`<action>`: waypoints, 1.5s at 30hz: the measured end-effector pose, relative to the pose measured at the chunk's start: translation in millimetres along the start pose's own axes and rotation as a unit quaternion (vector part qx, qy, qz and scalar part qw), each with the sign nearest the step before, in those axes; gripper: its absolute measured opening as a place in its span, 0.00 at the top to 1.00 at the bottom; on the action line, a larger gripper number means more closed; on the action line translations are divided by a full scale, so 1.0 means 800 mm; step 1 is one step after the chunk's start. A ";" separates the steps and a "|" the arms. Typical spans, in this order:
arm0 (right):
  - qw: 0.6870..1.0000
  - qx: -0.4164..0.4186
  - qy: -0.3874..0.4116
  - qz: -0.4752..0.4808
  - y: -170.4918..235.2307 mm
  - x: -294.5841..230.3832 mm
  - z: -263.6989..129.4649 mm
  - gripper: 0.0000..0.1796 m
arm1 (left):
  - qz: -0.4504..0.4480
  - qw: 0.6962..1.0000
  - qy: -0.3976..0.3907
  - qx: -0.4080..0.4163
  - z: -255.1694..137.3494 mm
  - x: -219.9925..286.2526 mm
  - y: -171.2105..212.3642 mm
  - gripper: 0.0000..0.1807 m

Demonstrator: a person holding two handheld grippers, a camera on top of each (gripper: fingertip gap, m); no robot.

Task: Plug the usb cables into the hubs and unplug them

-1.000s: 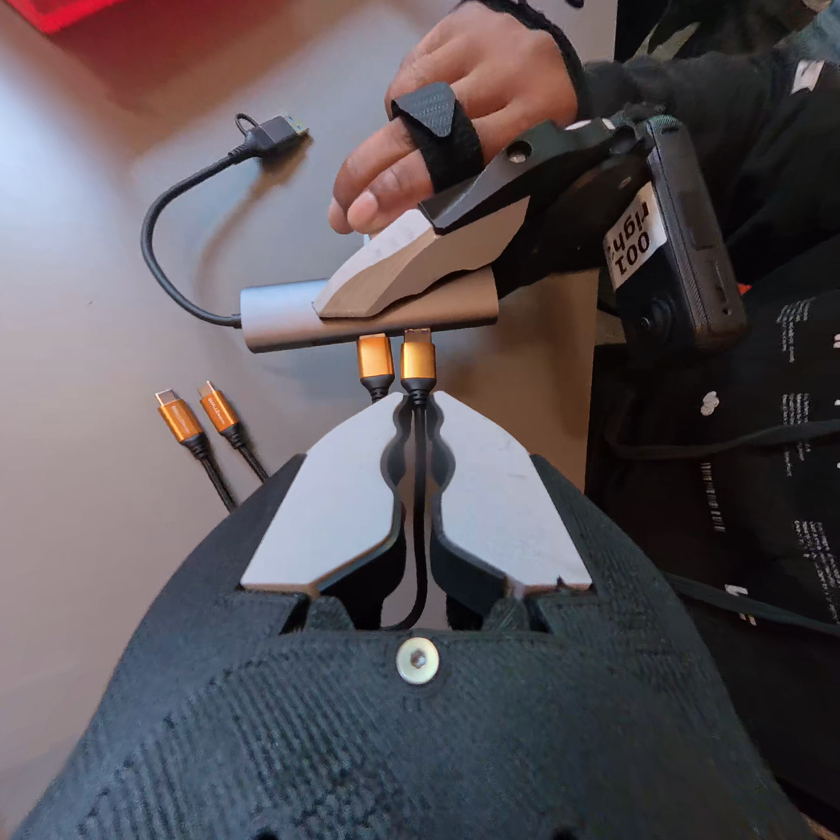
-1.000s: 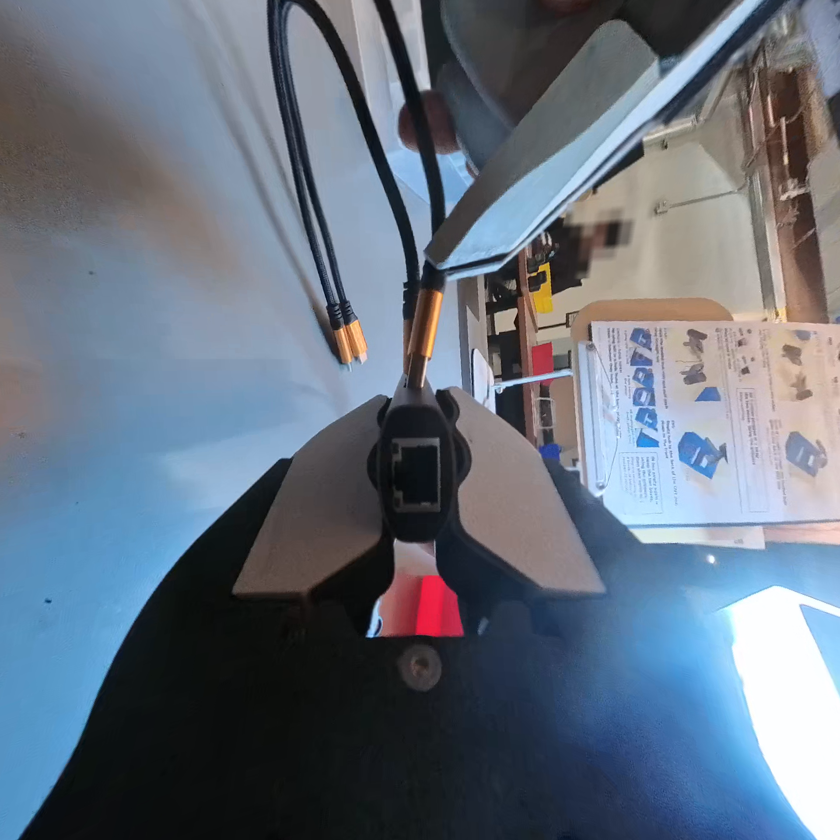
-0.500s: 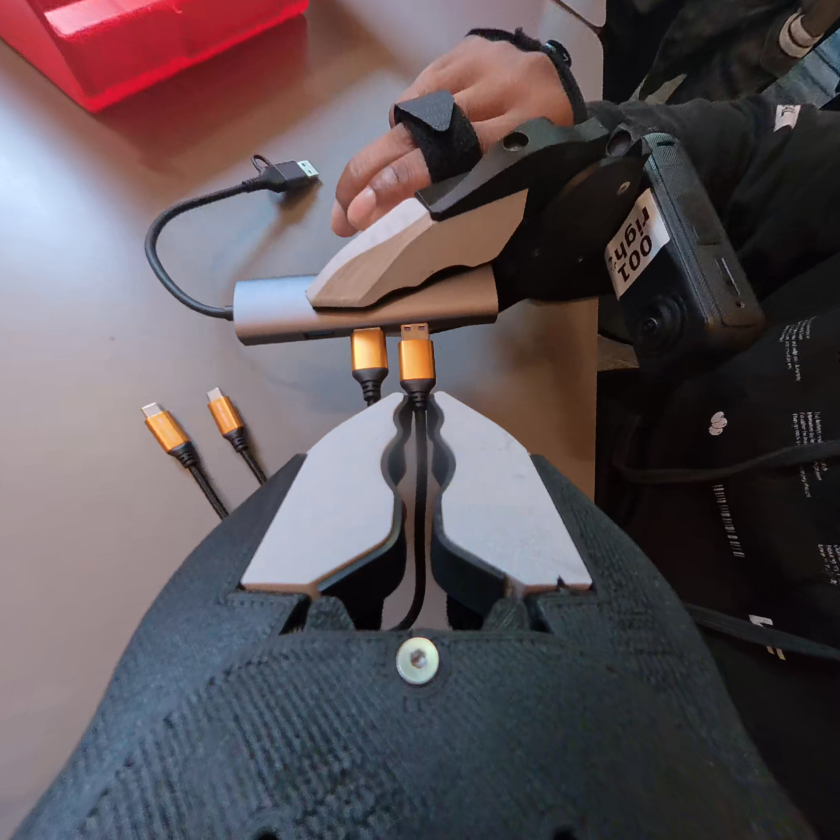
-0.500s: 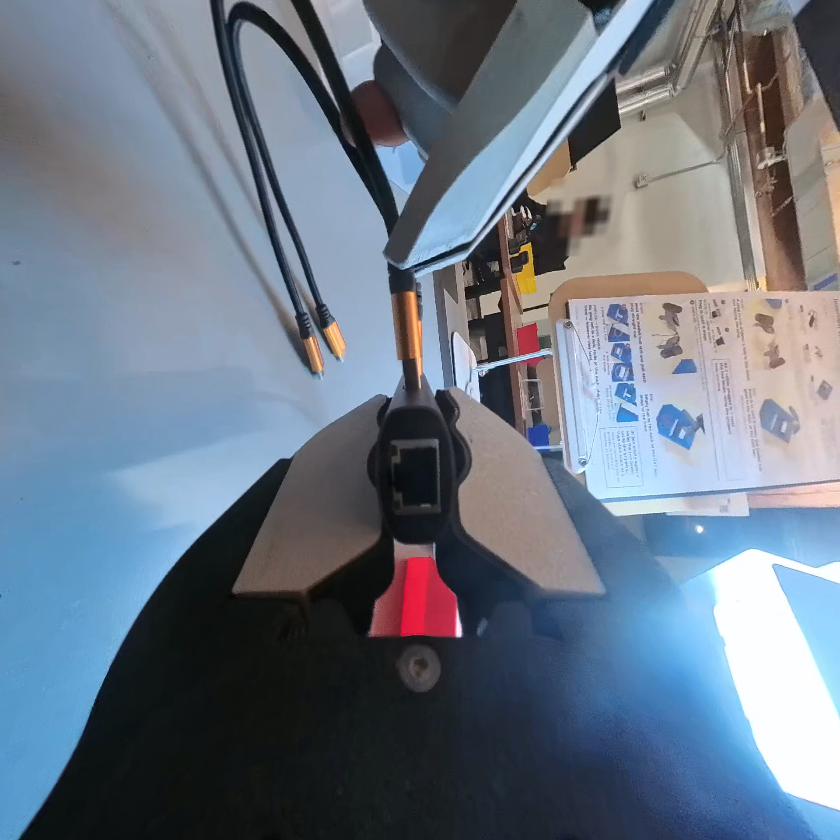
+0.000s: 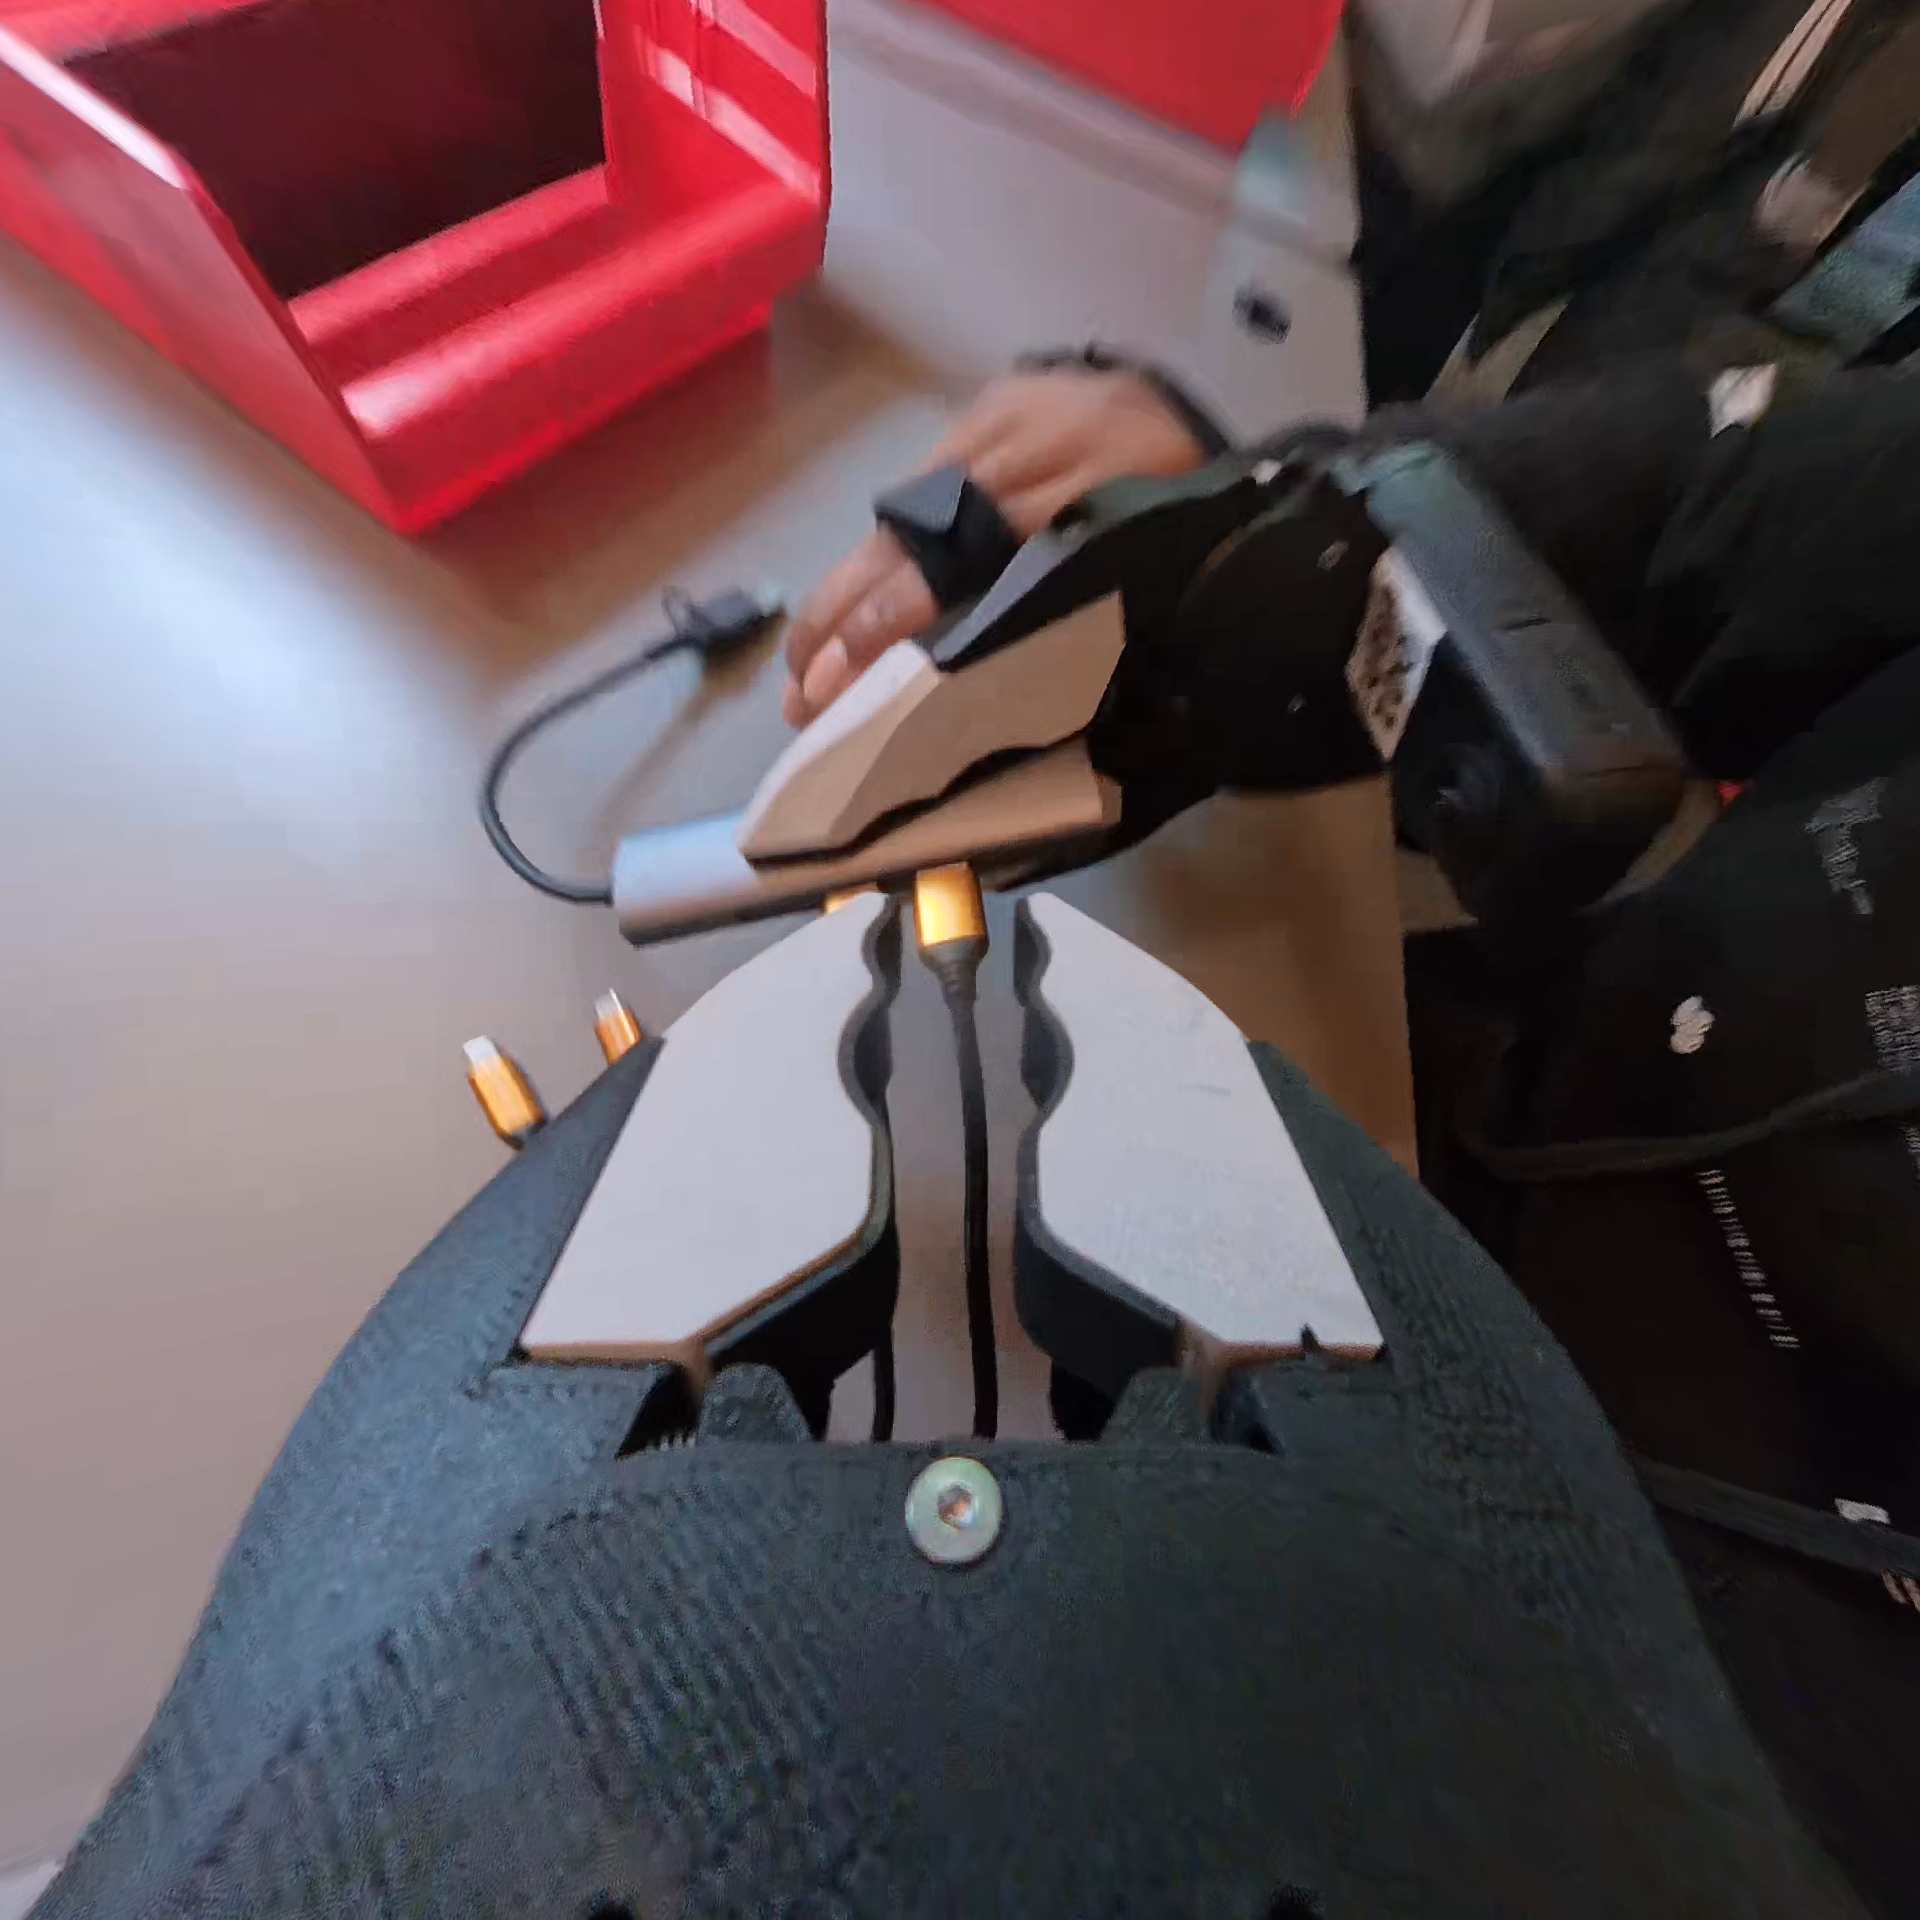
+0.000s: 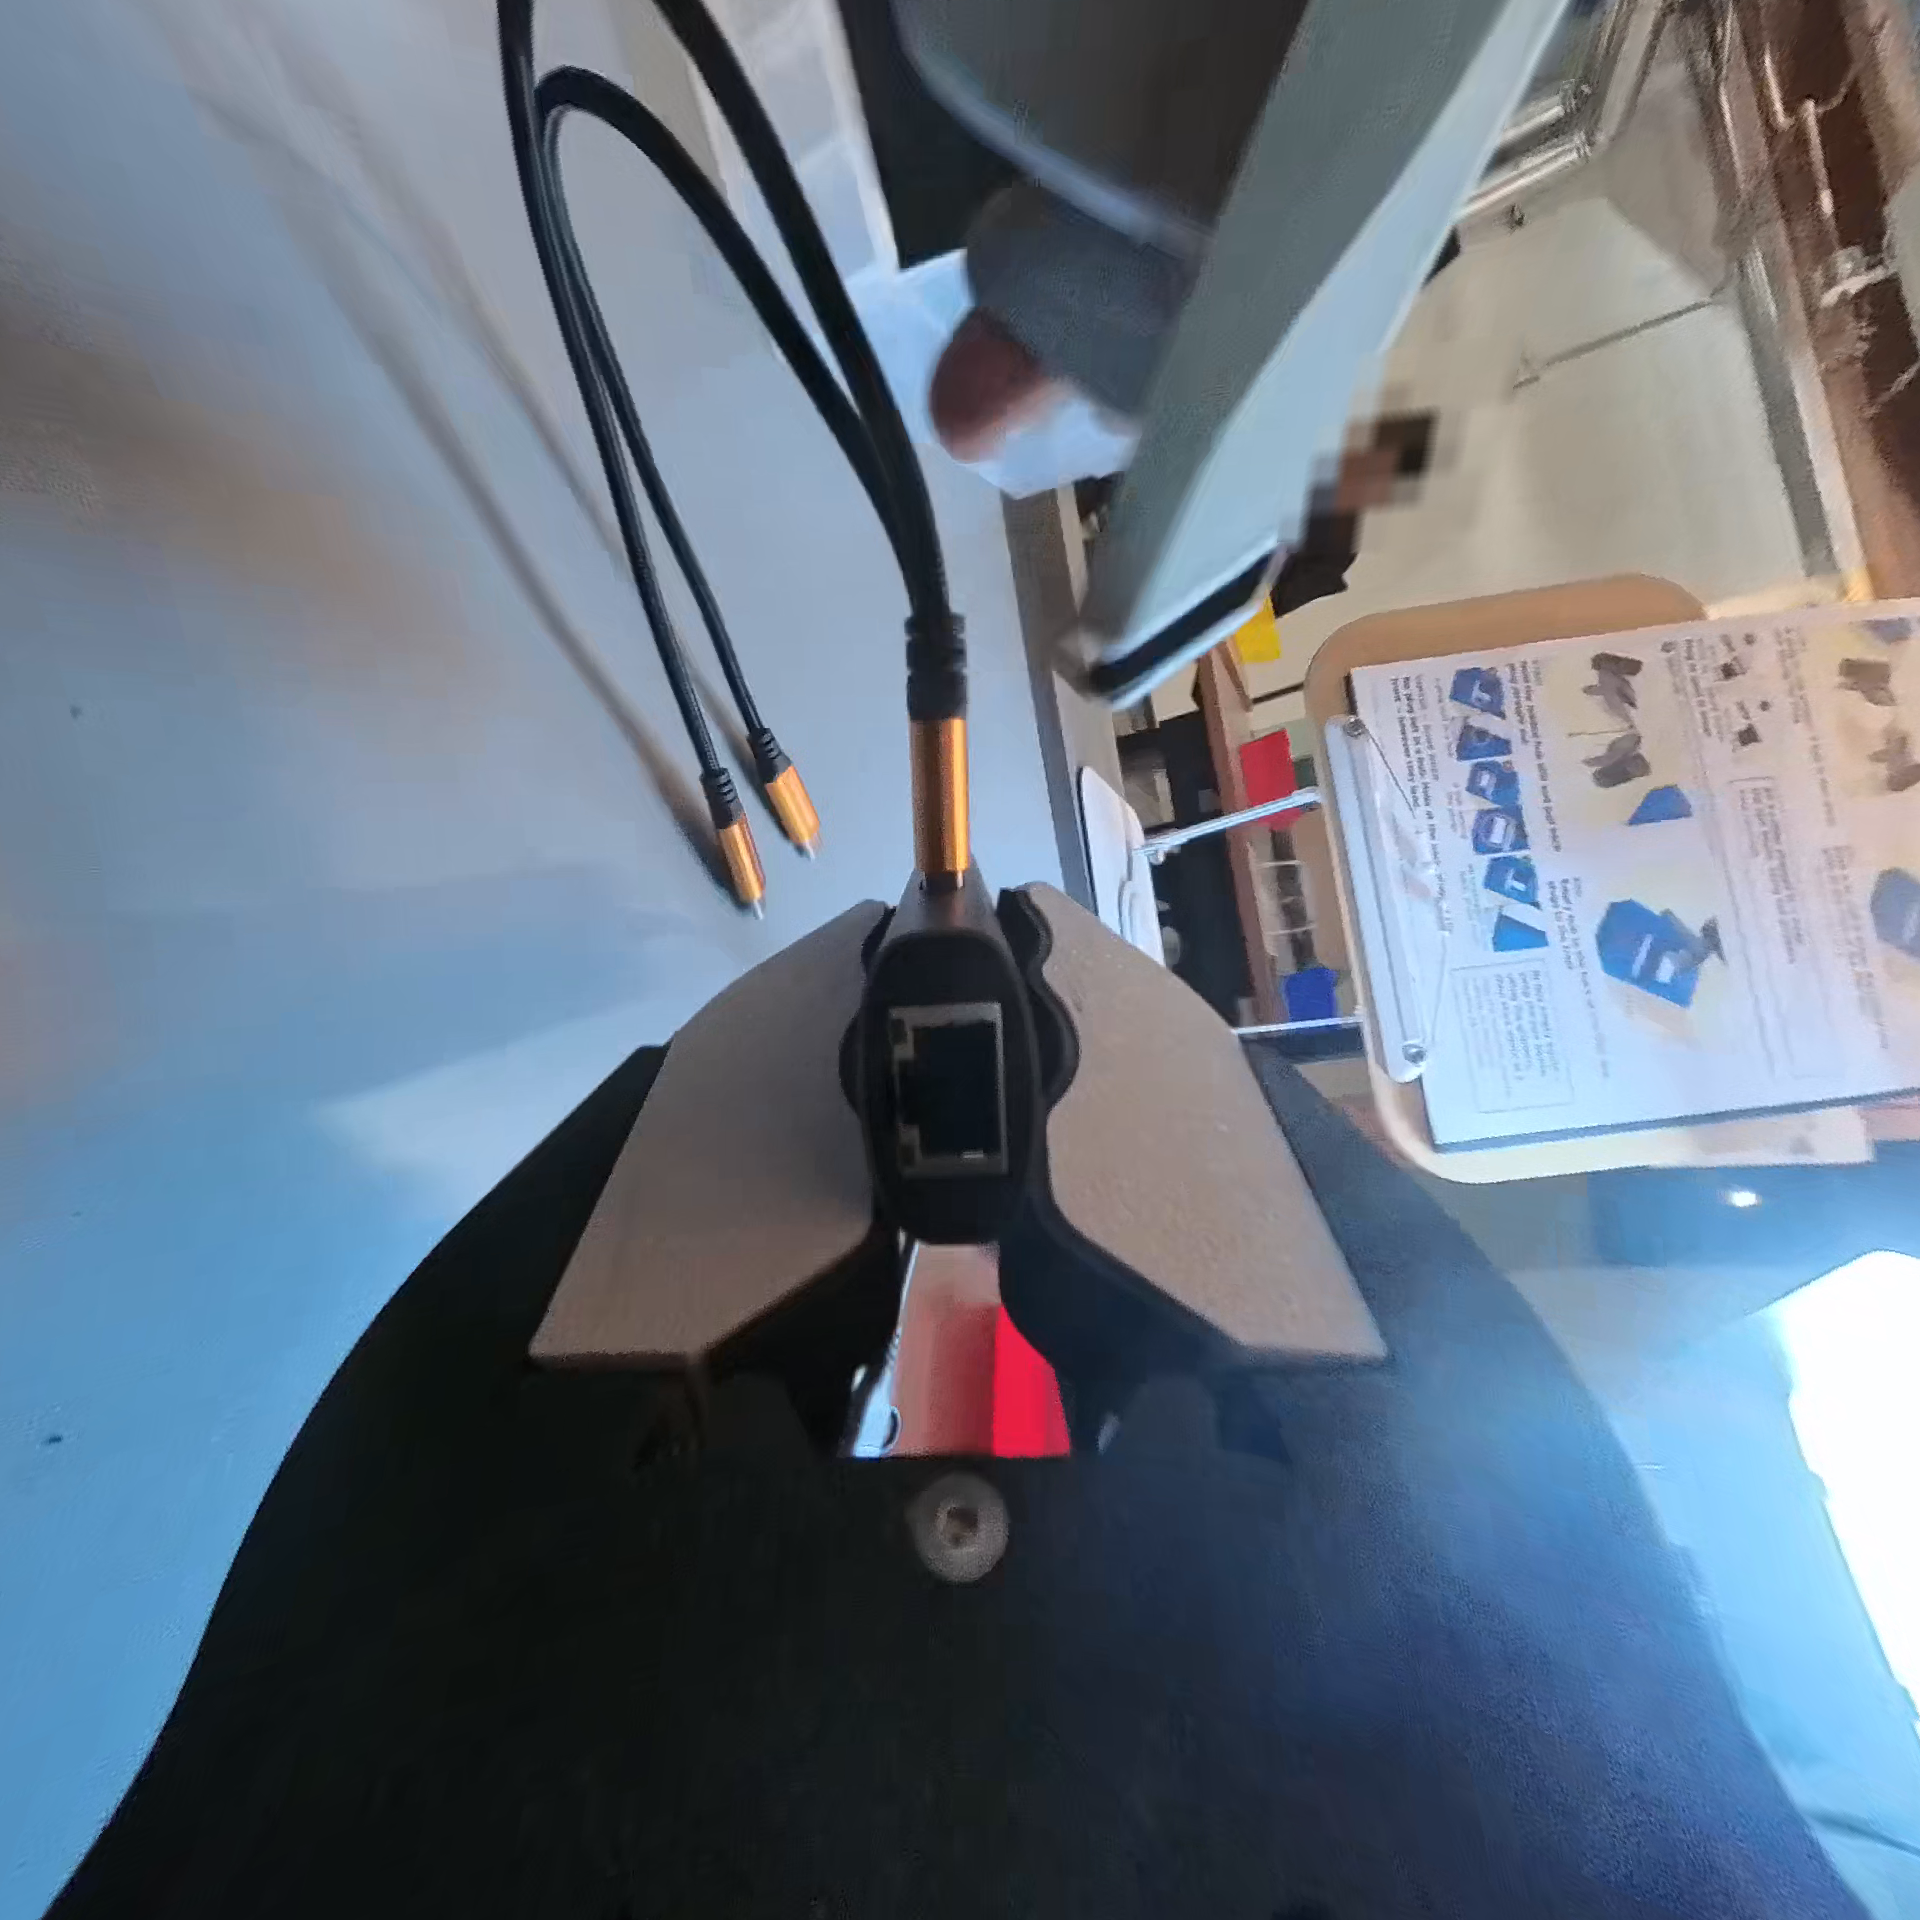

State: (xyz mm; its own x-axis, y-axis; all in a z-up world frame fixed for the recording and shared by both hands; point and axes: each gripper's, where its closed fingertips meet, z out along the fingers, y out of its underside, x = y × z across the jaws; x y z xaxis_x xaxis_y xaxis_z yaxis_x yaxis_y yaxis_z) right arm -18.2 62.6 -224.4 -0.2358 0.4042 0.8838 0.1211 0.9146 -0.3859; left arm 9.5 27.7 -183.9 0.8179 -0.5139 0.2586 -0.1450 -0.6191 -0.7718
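Squeezing the grey hub (image 5: 675, 885) tight, your right gripper (image 5: 821, 821) holds it just above the desk (image 5: 208, 779). Your left gripper (image 5: 951, 914) has its fingers parted, touching nothing; the orange plug (image 5: 948, 906) between them sits in the hub. Two loose plugs (image 5: 499, 1091) lie nearby.

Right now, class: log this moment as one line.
left gripper: open, cable between fingers | right gripper: shut on hub | plug in hub
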 end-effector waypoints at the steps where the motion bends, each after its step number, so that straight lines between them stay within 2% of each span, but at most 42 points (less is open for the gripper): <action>1: 1.000 0.007 -0.002 0.024 0.000 0.004 -0.002 0.90 | 0.008 0.999 -0.008 0.031 -0.013 -0.003 -0.013 0.87; 3: 0.995 0.041 -0.019 0.084 -0.001 0.010 -0.009 0.90 | 0.033 0.995 -0.055 0.075 -0.038 -0.023 -0.023 0.86; 5: 0.979 0.109 -0.060 0.160 -0.016 0.012 -0.022 0.90 | 0.060 0.992 -0.081 0.081 -0.050 -0.037 -0.013 0.84; 8: 0.929 0.195 -0.151 0.276 -0.047 0.011 -0.040 0.90 | 0.121 0.989 -0.075 0.049 -0.035 -0.029 0.017 0.81; 11: 0.879 0.259 -0.197 0.348 -0.075 0.015 -0.055 0.90 | 0.182 0.981 -0.060 0.022 -0.007 -0.004 0.042 0.78; 12: 0.866 0.269 -0.209 0.366 -0.081 0.014 -0.057 0.90 | 0.194 0.979 -0.056 0.029 0.000 0.004 0.043 0.80; 13: 0.855 0.274 -0.223 0.380 -0.085 0.012 -0.057 0.90 | 0.199 0.977 -0.057 0.051 0.005 0.009 0.039 0.87; 15: 0.843 0.268 -0.237 0.402 -0.085 0.010 -0.054 0.89 | 0.186 0.978 -0.060 0.076 0.005 0.008 0.036 0.90; 17: 0.847 0.239 -0.240 0.410 -0.075 0.012 -0.049 0.85 | 0.159 0.984 -0.036 0.068 0.001 0.006 0.045 0.90; 20: 0.866 0.202 -0.229 0.396 -0.059 0.028 -0.052 0.75 | 0.139 0.987 -0.042 0.074 -0.013 -0.009 0.056 0.90; 21: 0.874 0.185 -0.233 0.383 -0.056 0.028 -0.052 0.76 | 0.133 0.987 -0.035 0.081 -0.016 -0.009 0.057 0.90; 23: 0.885 0.174 -0.242 0.357 -0.059 0.030 -0.055 0.88 | 0.139 0.987 -0.045 0.074 -0.018 -0.011 0.058 0.90; 26: 0.904 0.159 -0.256 0.303 -0.068 0.047 -0.067 0.91 | 0.130 0.982 -0.072 0.117 -0.034 -0.017 0.040 0.89; 28: 0.914 0.154 -0.254 0.275 -0.067 0.088 -0.086 0.91 | 0.094 0.977 -0.113 0.155 -0.060 -0.037 0.027 0.79; 29: 0.921 0.145 -0.241 0.268 -0.061 0.118 -0.095 0.91 | 0.076 0.971 -0.139 0.181 -0.078 -0.050 0.022 0.77; 32: 0.954 0.065 -0.176 0.235 -0.013 0.210 -0.109 0.91 | 0.003 0.949 -0.155 0.274 -0.127 -0.073 0.012 0.79; 36: 0.977 -0.091 -0.080 0.177 0.088 0.307 -0.107 0.91 | -0.026 0.938 -0.176 0.298 -0.145 -0.083 0.026 0.79; 39: 0.970 -0.203 -0.035 0.127 0.169 0.338 -0.094 0.91 | -0.027 0.940 -0.176 0.292 -0.139 -0.079 0.035 0.78; 43: 0.944 -0.314 0.025 0.092 0.276 0.337 -0.064 0.91 | -0.023 0.940 -0.187 0.284 -0.136 -0.077 0.044 0.79; 45: 0.933 -0.343 0.031 0.106 0.317 0.321 -0.050 0.91 | -0.022 0.940 -0.191 0.281 -0.136 -0.079 0.048 0.79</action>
State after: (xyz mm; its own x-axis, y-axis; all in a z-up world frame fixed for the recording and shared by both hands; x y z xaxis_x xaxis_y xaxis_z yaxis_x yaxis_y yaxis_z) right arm -9.1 397.5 -84.9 -0.0827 0.5535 0.8288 0.7527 0.5797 -0.3120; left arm -108.2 -28.6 -166.9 0.9719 -0.1783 0.1535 0.1235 -0.1687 -0.9779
